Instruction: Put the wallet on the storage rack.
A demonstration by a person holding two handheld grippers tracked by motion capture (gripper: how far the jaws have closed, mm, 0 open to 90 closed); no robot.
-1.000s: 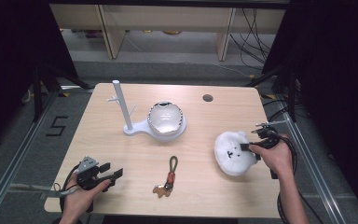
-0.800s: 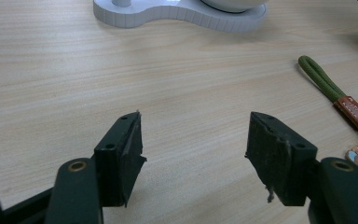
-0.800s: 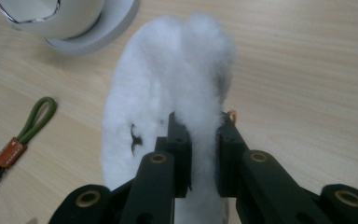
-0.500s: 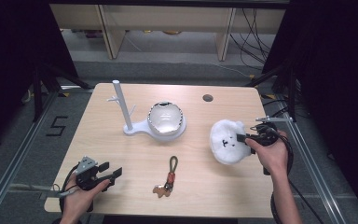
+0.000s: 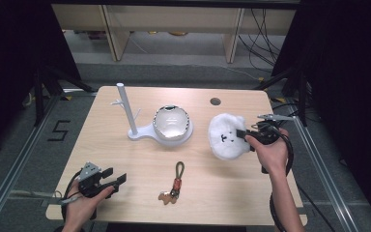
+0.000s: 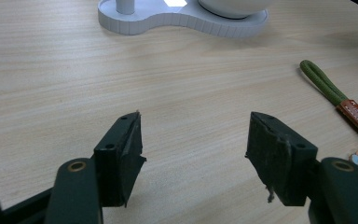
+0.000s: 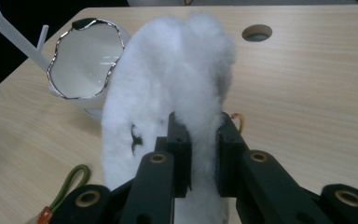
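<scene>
Both claws are black, with brass-coloured rivets at the jaw joints. The left claw (image 5: pixel 110 180) carries a grey plate; the right claw (image 5: pixel 249 135) trails black cable.

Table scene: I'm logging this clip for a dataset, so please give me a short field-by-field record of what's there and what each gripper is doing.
surface: wooden table
right gripper: shut on the white fluffy plush, pinching its edge
left gripper: open, empty, low over the table near the front left
centre: white stand with an upright post, carrying a silver-rimmed bowl
front centre: green keychain strap
</scene>
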